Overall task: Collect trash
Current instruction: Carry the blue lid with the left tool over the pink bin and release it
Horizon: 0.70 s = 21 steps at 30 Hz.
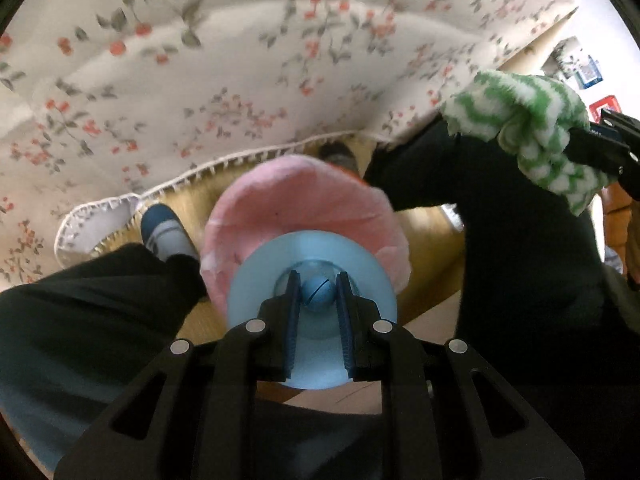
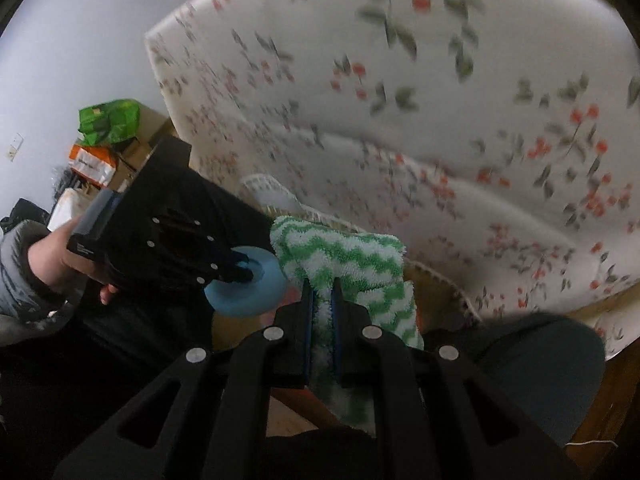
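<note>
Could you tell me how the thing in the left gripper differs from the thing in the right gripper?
The left gripper holds a blue disc, smooth and rigid, with a round knob that its fingers close on; the right gripper holds a green-and-white cloth, fluffy and limp. The disc is one plain colour; the cloth has a zigzag pattern. The disc keeps its round shape, while the cloth is folded and droops. Both are held clamped above the floor, in front of the floral bedding.

A bed cover (image 1: pixel 224 92), white with a red-and-green floral print, lies over a padded surface and fills most of both views. Its lace-trimmed edge (image 1: pixel 200 176) hangs over a wooden floor (image 1: pixel 424 236). A blue-and-white shoe (image 1: pixel 164 232) stands on the floor just beside the hanging hem, under a dark trouser leg. A second shoe (image 1: pixel 338 154) shows at the hem; blur hides its detail.
</note>
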Motion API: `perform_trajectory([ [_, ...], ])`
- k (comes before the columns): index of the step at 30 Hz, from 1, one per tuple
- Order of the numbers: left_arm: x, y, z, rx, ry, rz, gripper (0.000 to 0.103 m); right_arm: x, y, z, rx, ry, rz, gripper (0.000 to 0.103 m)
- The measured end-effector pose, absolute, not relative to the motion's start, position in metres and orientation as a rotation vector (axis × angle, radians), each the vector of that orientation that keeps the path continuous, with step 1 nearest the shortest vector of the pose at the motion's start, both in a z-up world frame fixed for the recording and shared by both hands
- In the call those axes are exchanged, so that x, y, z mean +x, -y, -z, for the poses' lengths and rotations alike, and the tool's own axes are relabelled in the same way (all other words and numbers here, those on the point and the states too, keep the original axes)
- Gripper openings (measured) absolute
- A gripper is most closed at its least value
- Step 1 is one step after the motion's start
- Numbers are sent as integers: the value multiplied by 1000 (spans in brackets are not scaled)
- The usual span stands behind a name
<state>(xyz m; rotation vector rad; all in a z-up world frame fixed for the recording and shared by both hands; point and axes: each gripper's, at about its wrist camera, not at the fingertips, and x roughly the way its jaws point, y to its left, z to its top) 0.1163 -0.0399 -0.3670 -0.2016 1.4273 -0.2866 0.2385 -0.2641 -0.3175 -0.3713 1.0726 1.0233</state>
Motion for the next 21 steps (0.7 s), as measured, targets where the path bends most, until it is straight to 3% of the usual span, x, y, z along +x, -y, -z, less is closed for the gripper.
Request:
perform_trajectory([
  [6,124,48,400,-193,-1500,291,22,246,260,351,-391,-1149,-1007,8],
  [8,125,48,403,-197,-1513,295,54,247,257,361,-402,-1179,-1003,8],
  [9,126,48,401,-200,-1509,298,77,248,256,366,-408,-1190,-1002,8],
  [14,128,41,386,-219,-1463,284,86,248,242,396,-453,-1268,-1014,8],
  [16,128,36,377,-222,-1445,278,97,247,238,407,-469,-1296,-1025,8],
  [18,127,32,368,-224,-1423,274,97,244,232,418,-498,-1324,-1047,11],
  [19,127,30,363,-228,-1414,279,97,242,228,424,-523,-1330,-1057,17],
  [21,127,25,349,-238,-1382,279,97,240,225,431,-548,-1332,-1064,45],
])
